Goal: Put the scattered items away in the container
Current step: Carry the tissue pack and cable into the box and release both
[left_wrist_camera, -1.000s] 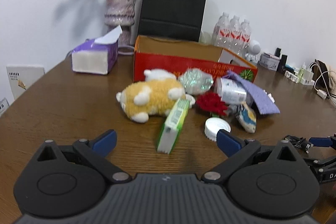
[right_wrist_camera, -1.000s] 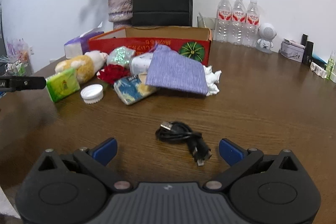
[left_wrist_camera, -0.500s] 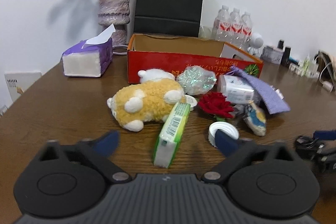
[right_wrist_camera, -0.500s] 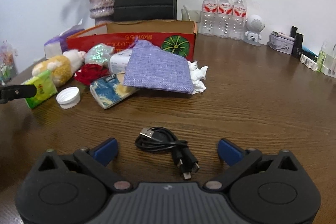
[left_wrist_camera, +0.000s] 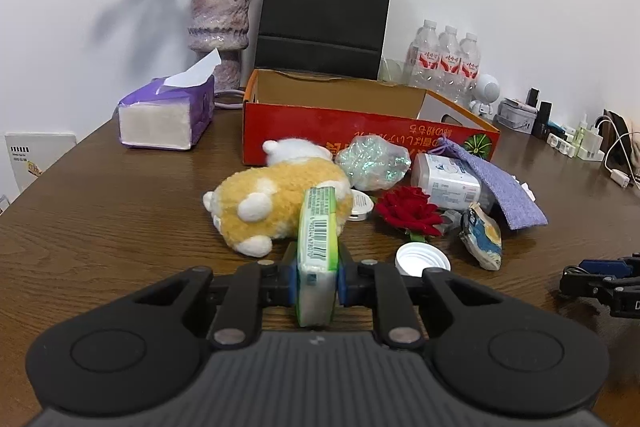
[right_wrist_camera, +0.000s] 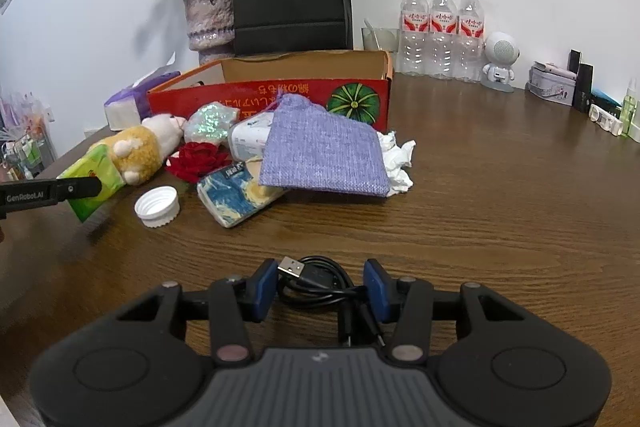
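My left gripper [left_wrist_camera: 317,281] is shut on a green tissue pack [left_wrist_camera: 317,251] that leans against a yellow plush toy [left_wrist_camera: 276,203]; the pack also shows in the right wrist view [right_wrist_camera: 96,183]. My right gripper [right_wrist_camera: 320,287] has its pads on either side of a coiled black USB cable [right_wrist_camera: 320,285], partly closed around it on the table. The red cardboard box [left_wrist_camera: 360,131] stands open behind a pile: red rose [left_wrist_camera: 408,209], white cap [left_wrist_camera: 420,259], glittery bag [left_wrist_camera: 372,163], purple pouch [right_wrist_camera: 324,151], blue-yellow packet [right_wrist_camera: 236,197].
A purple tissue box [left_wrist_camera: 168,115], a flower vase [left_wrist_camera: 220,23] and a black paper bag [left_wrist_camera: 324,15] stand behind the box. Three water bottles [right_wrist_camera: 440,31], a small white robot figure [right_wrist_camera: 500,63] and small items line the wall at right. Crumpled white tissue [right_wrist_camera: 398,163] lies beside the pouch.
Both grippers moved forward and closed: the left onto the green tissue pack, the right around the black cable.
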